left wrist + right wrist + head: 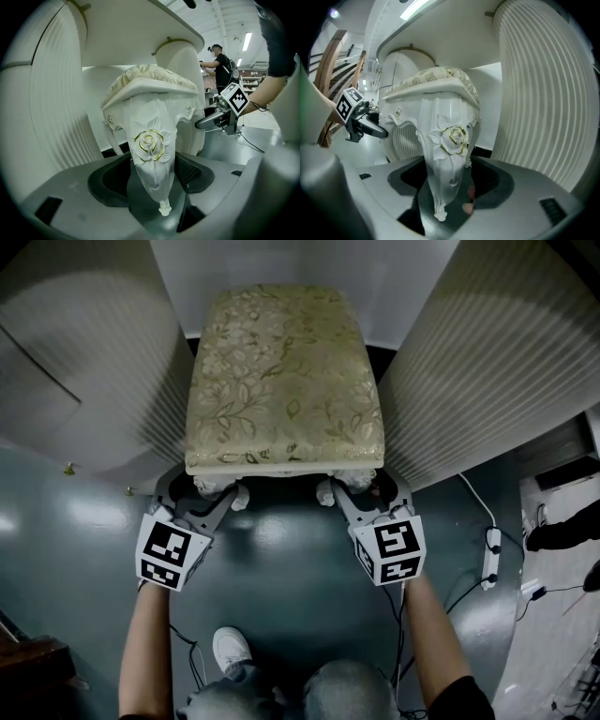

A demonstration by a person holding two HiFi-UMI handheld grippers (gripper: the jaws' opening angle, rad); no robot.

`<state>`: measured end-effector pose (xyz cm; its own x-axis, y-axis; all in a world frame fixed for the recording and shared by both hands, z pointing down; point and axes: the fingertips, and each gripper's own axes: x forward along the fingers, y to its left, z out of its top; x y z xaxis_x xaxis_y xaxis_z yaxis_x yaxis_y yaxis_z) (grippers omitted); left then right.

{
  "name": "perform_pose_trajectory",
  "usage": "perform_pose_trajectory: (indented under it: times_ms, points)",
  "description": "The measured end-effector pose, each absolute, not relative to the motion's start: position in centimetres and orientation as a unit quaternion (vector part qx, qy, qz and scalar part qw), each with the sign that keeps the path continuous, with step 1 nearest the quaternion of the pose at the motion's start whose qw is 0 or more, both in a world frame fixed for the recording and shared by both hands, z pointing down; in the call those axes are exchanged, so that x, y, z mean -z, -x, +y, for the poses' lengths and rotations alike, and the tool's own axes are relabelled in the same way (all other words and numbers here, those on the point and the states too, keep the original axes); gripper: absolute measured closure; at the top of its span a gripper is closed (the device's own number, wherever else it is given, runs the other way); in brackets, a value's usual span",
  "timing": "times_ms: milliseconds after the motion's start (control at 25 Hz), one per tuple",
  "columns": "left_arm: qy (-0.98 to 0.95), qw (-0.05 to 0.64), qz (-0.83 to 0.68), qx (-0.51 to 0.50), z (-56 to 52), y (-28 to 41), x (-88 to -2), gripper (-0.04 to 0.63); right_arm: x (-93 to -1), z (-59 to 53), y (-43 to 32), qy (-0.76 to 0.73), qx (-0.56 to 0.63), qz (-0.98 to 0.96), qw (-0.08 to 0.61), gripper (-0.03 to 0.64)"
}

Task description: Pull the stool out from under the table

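Stool [286, 381] stands between the fluted pedestals of the white table [487, 362], at 12 o'clock from both grippers. Left gripper [202, 491]: jaws spread, left front leg [151, 154] between them, gaps either side. Right gripper [361, 489]: jaws spread around right front leg [445, 154].

From above, the stool [284, 381] seat hides the back legs [109, 137] (front legs [217, 491] mostly too).

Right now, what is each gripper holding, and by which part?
Nothing: left gripper and right gripper are open, each straddling a stool leg, pads clear.
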<state>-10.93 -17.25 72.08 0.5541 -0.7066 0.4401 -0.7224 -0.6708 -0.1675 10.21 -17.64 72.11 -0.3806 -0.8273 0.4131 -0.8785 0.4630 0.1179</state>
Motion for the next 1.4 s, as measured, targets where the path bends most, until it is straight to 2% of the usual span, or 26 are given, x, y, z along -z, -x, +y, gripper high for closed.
perform_pose_trajectory:
  times_ms: [240,1400]
  points:
    - [-0.884,0.020,-0.399,-0.242,-17.4,10.7,-72.2,0.319,-72.0,-17.6,-9.9,-0.518,-0.043,-0.828,0.211,0.321]
    - [-0.873,0.094,-0.374,-0.300,-17.4,11.1,-72.5,0.334,-71.8,-16.5,-9.7,-0.527,-0.110,-0.793,0.287,0.328]
